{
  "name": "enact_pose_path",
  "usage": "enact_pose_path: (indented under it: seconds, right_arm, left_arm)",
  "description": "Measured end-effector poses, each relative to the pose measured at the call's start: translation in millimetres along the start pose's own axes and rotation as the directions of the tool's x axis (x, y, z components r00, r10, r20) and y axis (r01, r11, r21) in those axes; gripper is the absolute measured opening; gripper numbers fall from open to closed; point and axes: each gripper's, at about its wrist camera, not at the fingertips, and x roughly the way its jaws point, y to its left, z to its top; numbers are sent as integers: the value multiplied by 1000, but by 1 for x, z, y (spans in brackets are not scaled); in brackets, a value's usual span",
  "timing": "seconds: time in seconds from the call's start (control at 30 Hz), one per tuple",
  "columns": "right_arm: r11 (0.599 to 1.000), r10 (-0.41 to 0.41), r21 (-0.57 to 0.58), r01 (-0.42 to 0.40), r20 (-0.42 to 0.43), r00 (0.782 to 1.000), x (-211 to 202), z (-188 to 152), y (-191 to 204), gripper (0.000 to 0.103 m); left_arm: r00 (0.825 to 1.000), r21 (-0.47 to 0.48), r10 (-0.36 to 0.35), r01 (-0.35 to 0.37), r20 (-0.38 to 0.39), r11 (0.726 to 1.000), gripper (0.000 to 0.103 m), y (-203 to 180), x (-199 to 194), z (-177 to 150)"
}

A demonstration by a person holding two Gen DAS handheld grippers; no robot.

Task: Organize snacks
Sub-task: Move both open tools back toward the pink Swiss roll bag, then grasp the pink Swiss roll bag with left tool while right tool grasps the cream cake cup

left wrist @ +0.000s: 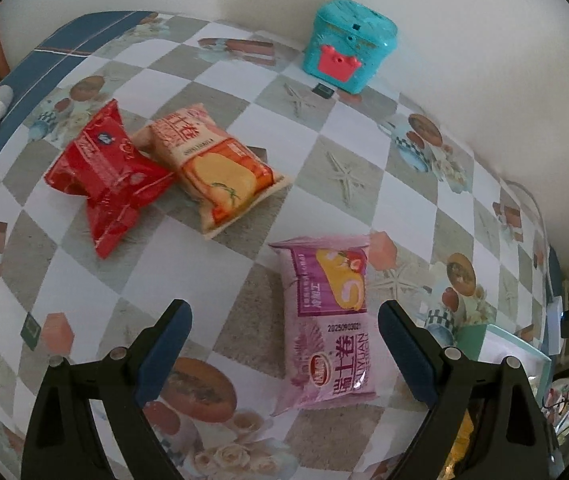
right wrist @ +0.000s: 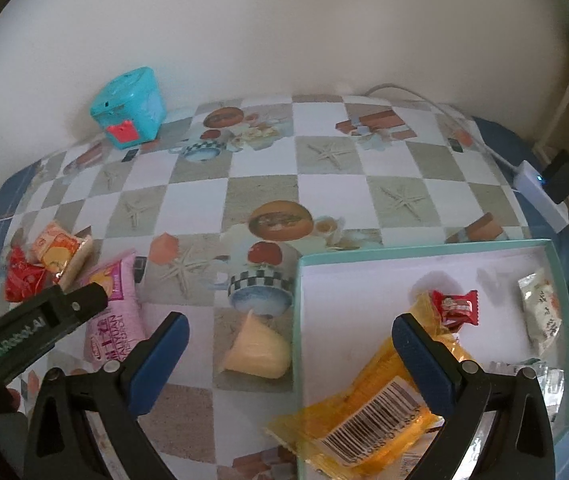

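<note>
Hovering with its fingers spread wide and holding nothing, the left gripper [left wrist: 284, 344] has the pink snack pack [left wrist: 326, 322] lying flat between its tips. Farther ahead and to its left, a red pack [left wrist: 106, 176] and an orange pack [left wrist: 216, 164] touch. The right gripper [right wrist: 288, 354] is likewise spread and empty above the tray's rim [right wrist: 295, 320], a yellow pack [right wrist: 372, 412] draped over that rim.

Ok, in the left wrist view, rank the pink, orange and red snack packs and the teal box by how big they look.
1. pink snack pack, though it lies nearest the camera
2. orange snack pack and red snack pack, too alike to rank
3. teal box, farthest away
</note>
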Motion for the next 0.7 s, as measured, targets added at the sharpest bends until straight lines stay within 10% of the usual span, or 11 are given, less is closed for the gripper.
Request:
enact_pose_path:
  seconds: [0.7]
  right_arm:
    - [994,76,-86,-74,10,997,-6,-2,21,103]
  left_arm:
    - [989,-50,143,-145,-41,988,91,46,7,6]
